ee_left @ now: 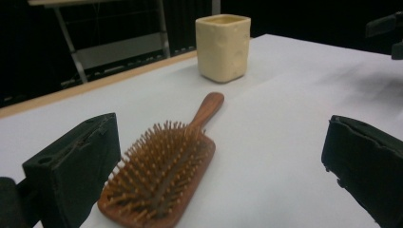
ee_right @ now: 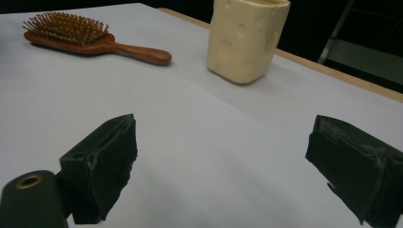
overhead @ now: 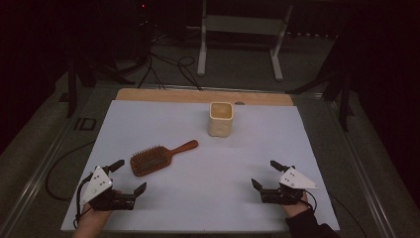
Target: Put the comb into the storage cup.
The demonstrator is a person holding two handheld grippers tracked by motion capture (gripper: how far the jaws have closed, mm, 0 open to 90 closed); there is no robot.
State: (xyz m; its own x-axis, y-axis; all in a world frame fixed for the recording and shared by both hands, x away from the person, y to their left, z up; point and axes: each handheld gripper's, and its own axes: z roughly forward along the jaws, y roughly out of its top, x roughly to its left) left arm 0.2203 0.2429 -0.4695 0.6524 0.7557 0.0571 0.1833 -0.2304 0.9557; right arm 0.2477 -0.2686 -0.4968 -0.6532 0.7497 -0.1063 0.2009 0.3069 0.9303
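Note:
A wooden paddle hairbrush (overhead: 159,157) lies bristles up on the white sheet, its handle pointing toward a cream square cup (overhead: 220,119) standing upright farther back. My left gripper (overhead: 129,176) rests at the front left, open, just short of the brush head (ee_left: 161,178); the cup (ee_left: 223,46) stands beyond the handle. My right gripper (overhead: 265,174) is open at the front right with nothing between its jaws. In the right gripper view the cup (ee_right: 247,38) is ahead and the hairbrush (ee_right: 90,38) lies at the upper left.
The white sheet (overhead: 163,208) covers a wooden table top whose far edge (overhead: 163,95) shows behind it. A white metal frame (overhead: 240,34) stands on the floor beyond, with black cables (overhead: 163,67) trailing nearby. Dark surroundings flank both sides.

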